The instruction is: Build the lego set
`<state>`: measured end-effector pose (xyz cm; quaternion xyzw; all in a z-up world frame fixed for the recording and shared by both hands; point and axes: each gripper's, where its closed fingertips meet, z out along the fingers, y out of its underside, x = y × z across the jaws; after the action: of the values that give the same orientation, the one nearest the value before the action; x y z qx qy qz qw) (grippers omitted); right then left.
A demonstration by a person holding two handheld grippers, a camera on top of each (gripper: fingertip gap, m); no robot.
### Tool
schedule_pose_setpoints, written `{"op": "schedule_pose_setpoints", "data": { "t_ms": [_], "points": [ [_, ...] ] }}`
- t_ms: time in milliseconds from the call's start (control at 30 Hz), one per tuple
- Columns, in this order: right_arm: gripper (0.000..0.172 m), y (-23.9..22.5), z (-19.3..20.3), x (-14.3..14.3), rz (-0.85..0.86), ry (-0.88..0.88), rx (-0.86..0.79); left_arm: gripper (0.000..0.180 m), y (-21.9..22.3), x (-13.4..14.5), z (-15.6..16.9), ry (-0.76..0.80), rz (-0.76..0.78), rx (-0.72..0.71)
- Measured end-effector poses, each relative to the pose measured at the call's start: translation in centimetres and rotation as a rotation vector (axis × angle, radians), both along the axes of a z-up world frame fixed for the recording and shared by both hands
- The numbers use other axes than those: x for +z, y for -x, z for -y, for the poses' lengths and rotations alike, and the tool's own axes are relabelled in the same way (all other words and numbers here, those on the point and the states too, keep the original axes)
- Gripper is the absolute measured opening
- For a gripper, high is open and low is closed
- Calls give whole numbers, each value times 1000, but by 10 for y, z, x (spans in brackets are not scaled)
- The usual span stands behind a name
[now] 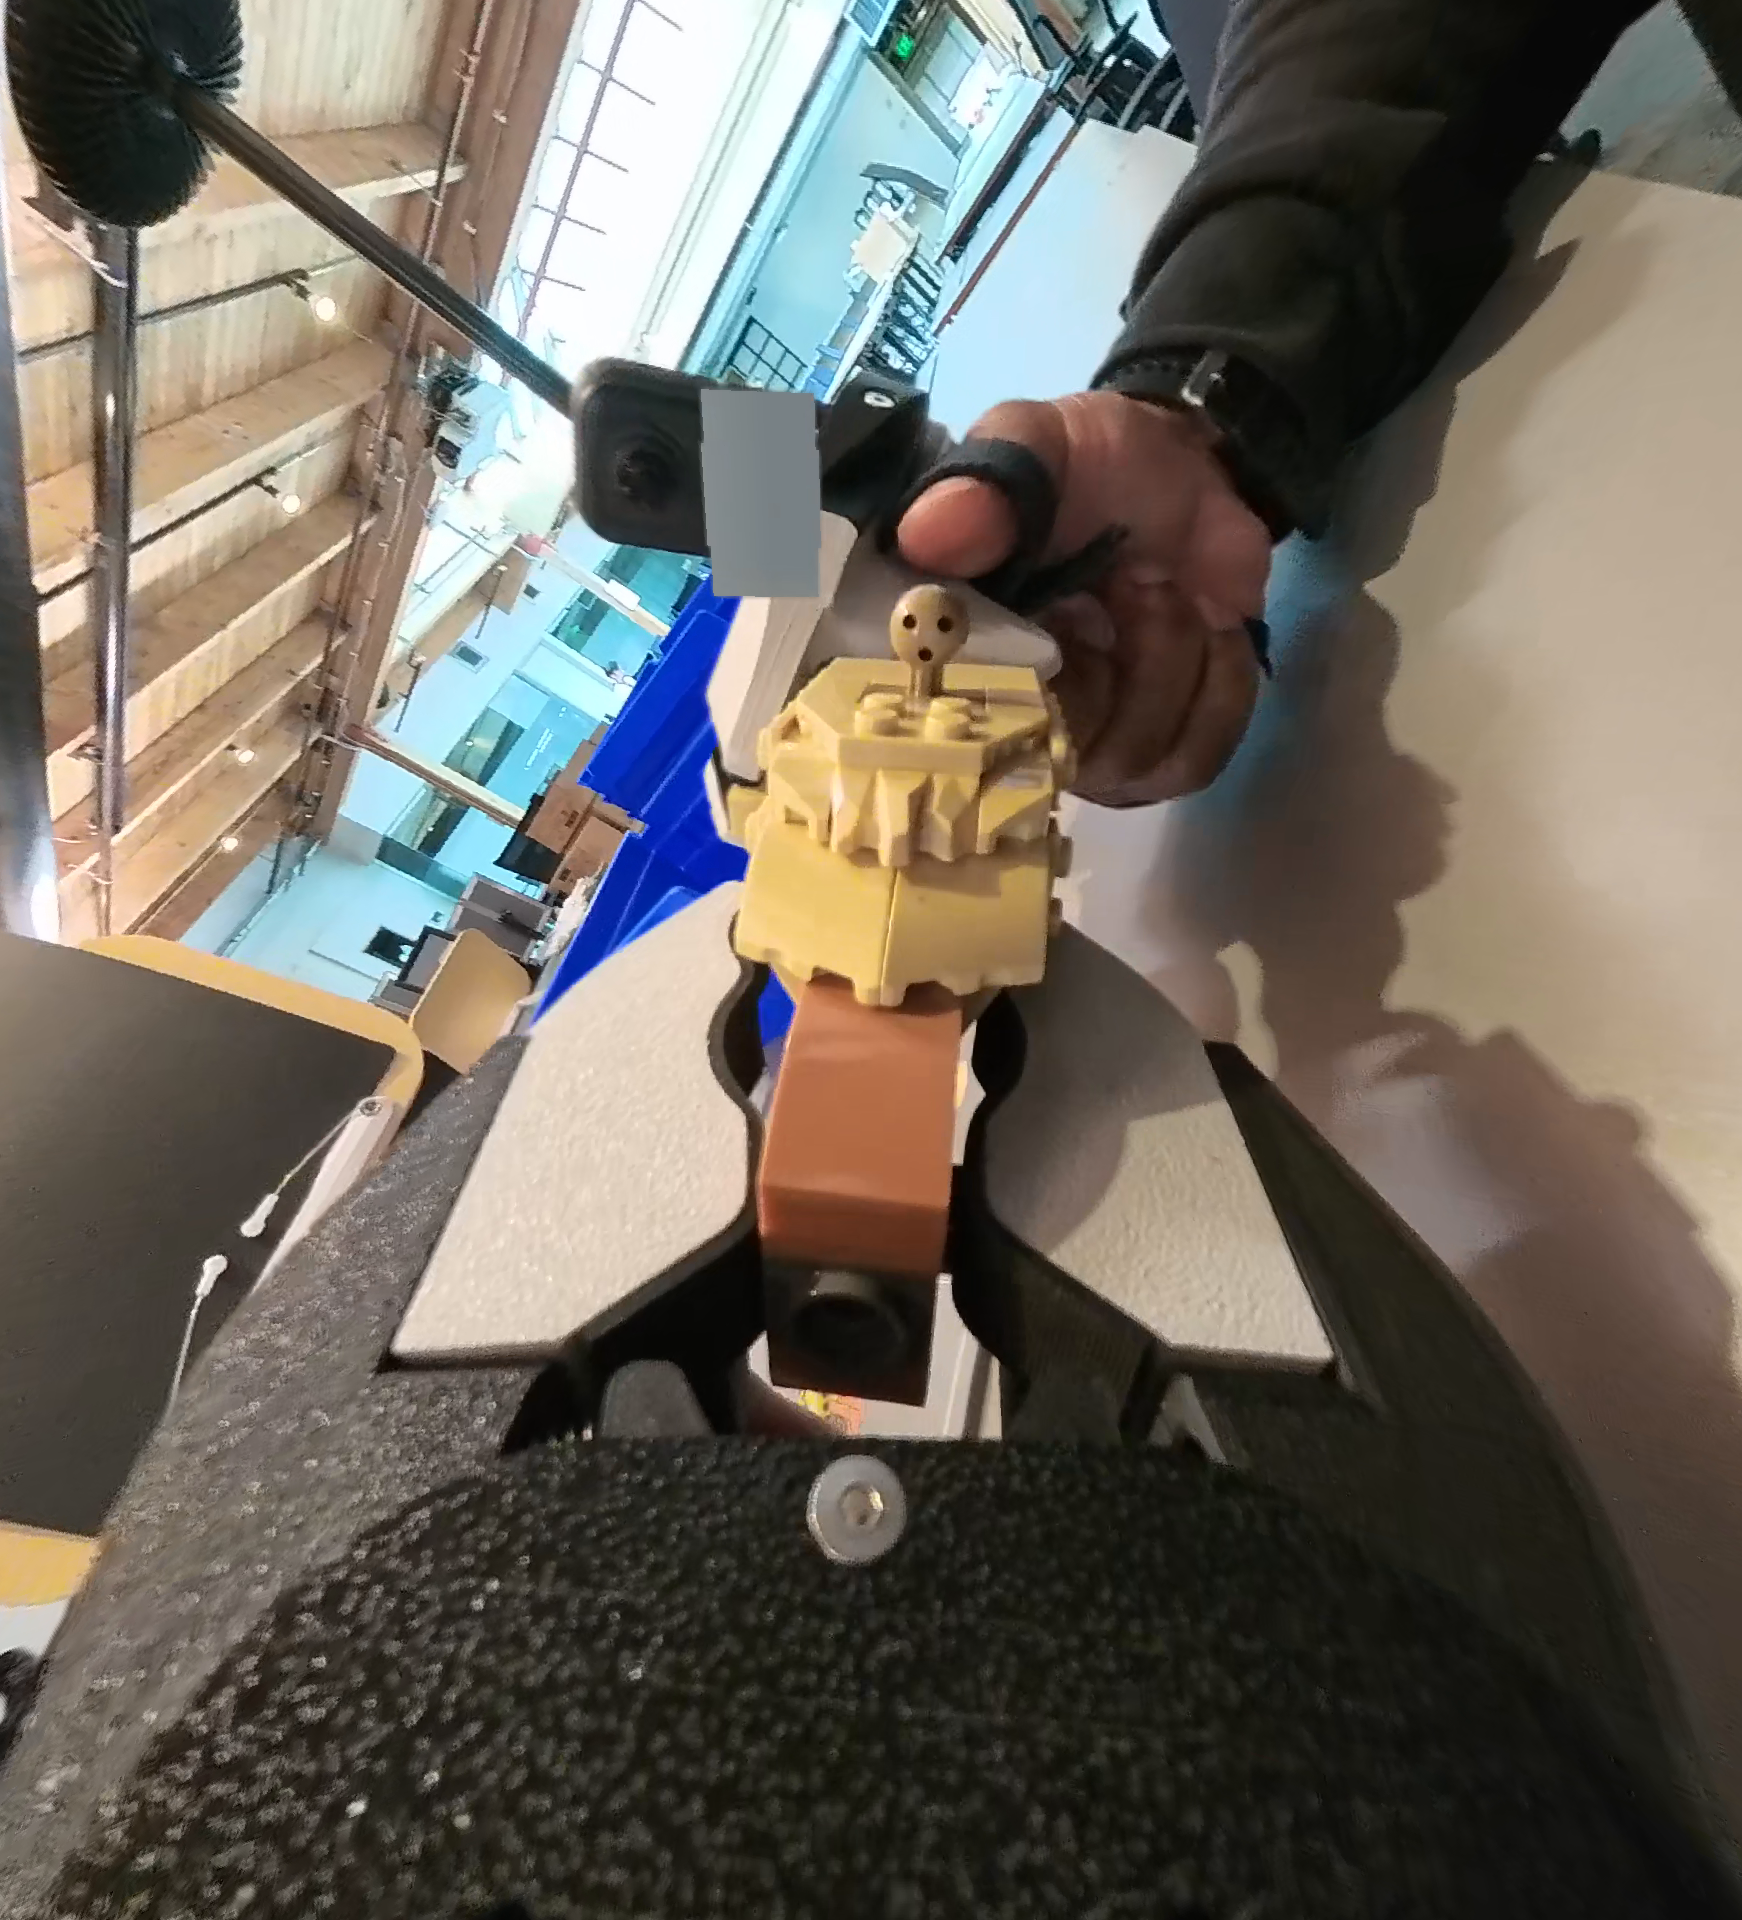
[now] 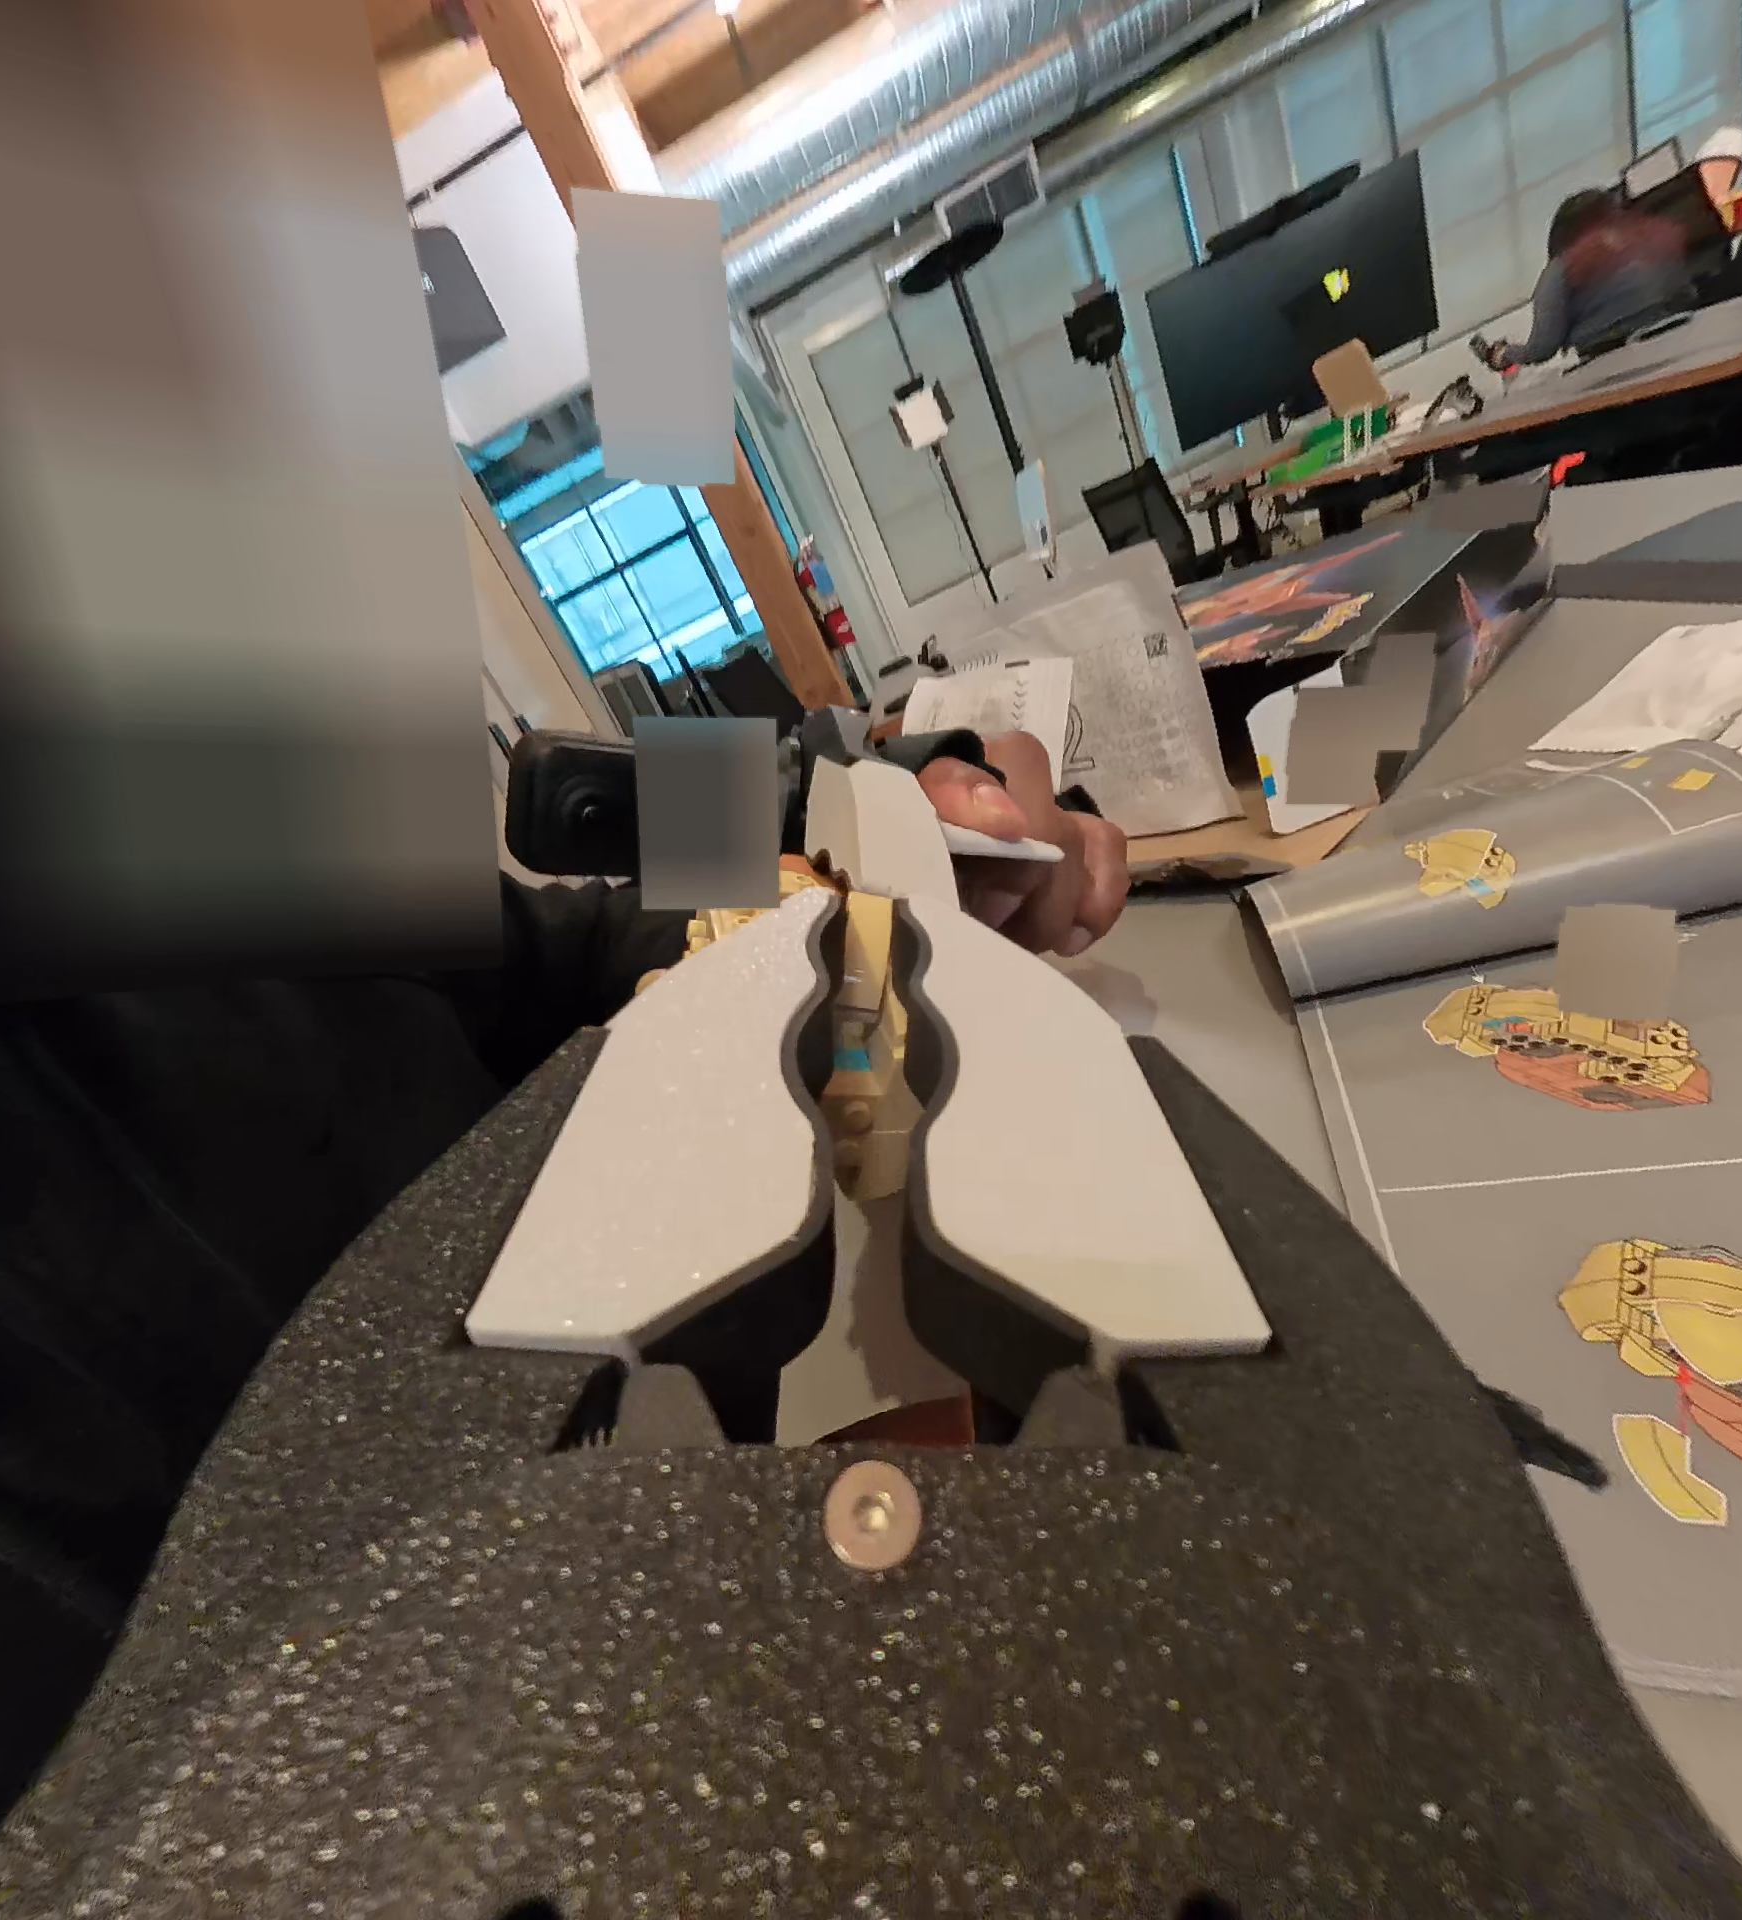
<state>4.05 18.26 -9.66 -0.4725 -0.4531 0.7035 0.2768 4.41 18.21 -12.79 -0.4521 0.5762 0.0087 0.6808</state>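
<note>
In the left wrist view my left gripper (image 1: 888,966) is shut on the brown block (image 1: 856,1122) of a brick model. The model's tan upper part (image 1: 898,831) sticks out past the fingertips and carries a small ball pin (image 1: 929,621) on top. Just beyond it is a white finger (image 1: 779,665) of the right gripper, held by a hand (image 1: 1137,582). In the right wrist view my right gripper (image 2: 862,930) has its fingers closed on a narrow tan brick piece (image 2: 862,1070) with a teal mark. The left gripper's white finger (image 2: 877,831) is right in front of it.
An open instruction booklet (image 2: 1573,1143) with a curled page lies on the grey table to the right, with papers and a printed box (image 2: 1366,623) behind it. Blue bins (image 1: 659,748) stand behind the model. A black-topped table (image 1: 67,1143) is at the left and a beige surface (image 1: 1573,727) at the right. Less than 4 cm separates the two grippers' tips.
</note>
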Motion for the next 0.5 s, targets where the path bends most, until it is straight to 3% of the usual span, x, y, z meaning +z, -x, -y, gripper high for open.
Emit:
{"op": "schedule_pose_setpoints", "data": {
  "t_ms": [500],
  "points": [
    [8,1,-7,6,-71,17,-97,37,0,6,-7,-22,29,60]
  ]
}}
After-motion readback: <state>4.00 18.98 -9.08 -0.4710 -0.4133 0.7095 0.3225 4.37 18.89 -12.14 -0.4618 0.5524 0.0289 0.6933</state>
